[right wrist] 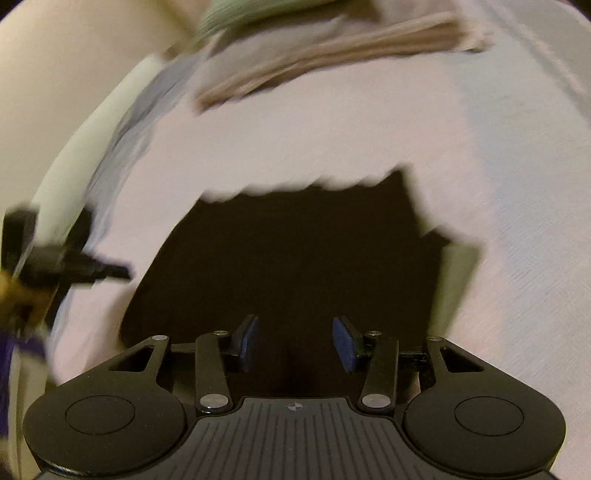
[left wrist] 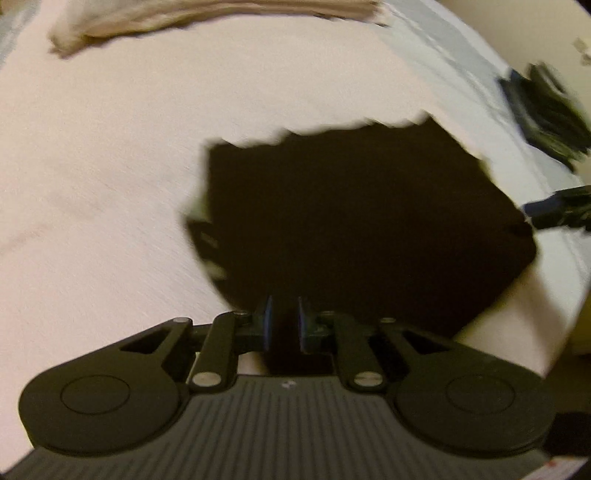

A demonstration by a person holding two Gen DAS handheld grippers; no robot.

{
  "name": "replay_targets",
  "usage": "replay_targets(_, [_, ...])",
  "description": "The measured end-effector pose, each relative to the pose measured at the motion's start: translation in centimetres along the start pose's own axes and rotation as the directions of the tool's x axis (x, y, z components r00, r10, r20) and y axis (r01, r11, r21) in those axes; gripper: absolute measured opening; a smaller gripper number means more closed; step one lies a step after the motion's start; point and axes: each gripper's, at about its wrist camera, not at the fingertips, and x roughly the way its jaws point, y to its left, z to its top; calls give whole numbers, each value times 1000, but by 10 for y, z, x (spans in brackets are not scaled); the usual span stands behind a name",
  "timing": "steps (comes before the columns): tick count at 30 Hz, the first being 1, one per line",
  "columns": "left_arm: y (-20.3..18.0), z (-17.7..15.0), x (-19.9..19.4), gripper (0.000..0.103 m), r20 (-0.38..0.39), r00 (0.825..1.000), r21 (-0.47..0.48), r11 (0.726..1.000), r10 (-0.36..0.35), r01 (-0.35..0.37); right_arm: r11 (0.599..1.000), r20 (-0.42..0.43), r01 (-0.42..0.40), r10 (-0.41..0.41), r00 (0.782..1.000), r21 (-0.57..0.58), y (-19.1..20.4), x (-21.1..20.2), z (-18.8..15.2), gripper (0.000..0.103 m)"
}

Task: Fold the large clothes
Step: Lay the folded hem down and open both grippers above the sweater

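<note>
A pale pink sheet [left wrist: 92, 184] covers the bed and fills most of both views, and on it a black garment [left wrist: 351, 221] lies spread flat in a rough block, its far edge wavy and blurred. In the left wrist view the garment reaches right up to the left gripper [left wrist: 284, 323], whose blue pads [left wrist: 267, 323] stand close together with a dark fold of the cloth between them, so the jaws look pinched on the near hem. In the right wrist view the same garment [right wrist: 295, 258] lies just ahead of and under the right gripper [right wrist: 295, 341]; its blue pads [right wrist: 343, 343] stand well apart over the cloth, holding nothing. A folded beige cloth [left wrist: 207, 14] lies at the far side of the bed. A dark pile [left wrist: 546, 110] sits at the far right edge in the left view. Near it, the tip of the other gripper pokes in from the right.
</note>
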Motion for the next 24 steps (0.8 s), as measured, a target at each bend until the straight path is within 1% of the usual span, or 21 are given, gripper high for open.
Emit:
replay_targets(1, [-9, -9, 3, 9, -13, 1000, 12, 1000, -16, 16, 1000, -28, -4, 3, 1000, -27, 6, 7, -10, 43])
replay_targets(3, [-24, -29, 16, 11, -59, 998, 36, 999, -19, 21, 999, -73, 9, -12, 997, -36, 6, 20, -29, 43])
replay_targets(4, [-27, -37, 24, 11, -78, 997, 42, 999, -11, 15, 999, -81, 31, -33, 996, -27, 0, 24, -36, 43])
replay_targets(6, [-25, -52, 37, 11, -113, 993, 42, 999, 19, -14, 994, -92, 113, -113, 989, -2, -18, 27, -45, 43])
replay_targets(8, [-21, -59, 39, 9, -103, 994, 32, 999, 37, -34, 984, -87, 178, -176, 981, 21, -34, 18, -49, 43])
replay_targets(10, [-23, -61, 30, 8, -78, 995, 51, 997, 55, -51, 970, -90, 241, -241, 966, -11, -37, 7, -49, 43])
replay_targets(12, [-31, -65, 20, 9, -52, 995, 117, 990, 80, -73, 958, -91, 273, -281, 955, -89, -32, -5, -50, 43])
replay_targets(13, [-38, -69, 15, 12, -32, 995, 165, 982, 97, -90, 947, -83, 290, -303, 950, -139, -24, -9, -51, 43])
replay_targets(14, [-44, -72, 10, 19, -9, 994, 218, 970, 112, -108, 929, -68, 308, -328, 942, -205, -12, -11, -54, 43])
replay_targets(16, [-58, -81, 2, 29, 42, 992, 333, 934, 123, -130, 881, -42, 335, -369, 929, -335, 8, -7, -63, 43])
replay_targets(17, [-67, -86, 0, 30, 68, 990, 407, 903, 122, -139, 842, -16, 354, -395, 919, -407, 22, -2, -69, 43])
replay_targets(18, [-74, -91, 1, 30, 83, 990, 460, 877, 117, -142, 796, 15, 374, -418, 908, -476, 35, 4, -77, 44])
replay_targets(19, [-82, -96, 2, 33, 98, 989, 519, 842, 108, -143, 747, 47, 393, -438, 898, -535, 47, 11, -86, 44])
replay_targets(20, [-88, -101, 5, 33, 111, 989, 570, 808, 99, -145, 690, 82, 417, -463, 882, -591, 59, 20, -95, 44])
replay_targets(22, [-97, -113, 13, 36, 120, 990, 660, 738, 77, -137, 592, 135, 450, -499, 856, -669, 71, 32, -114, 44])
replay_targets(23, [-102, -120, 19, 39, 134, 988, 707, 690, 82, -154, 547, 160, 463, -511, 844, -697, 77, 41, -121, 44])
replay_targets(24, [-106, -126, 25, 39, 147, 985, 744, 645, 93, -172, 503, 181, 473, -523, 833, -724, 82, 52, -128, 44])
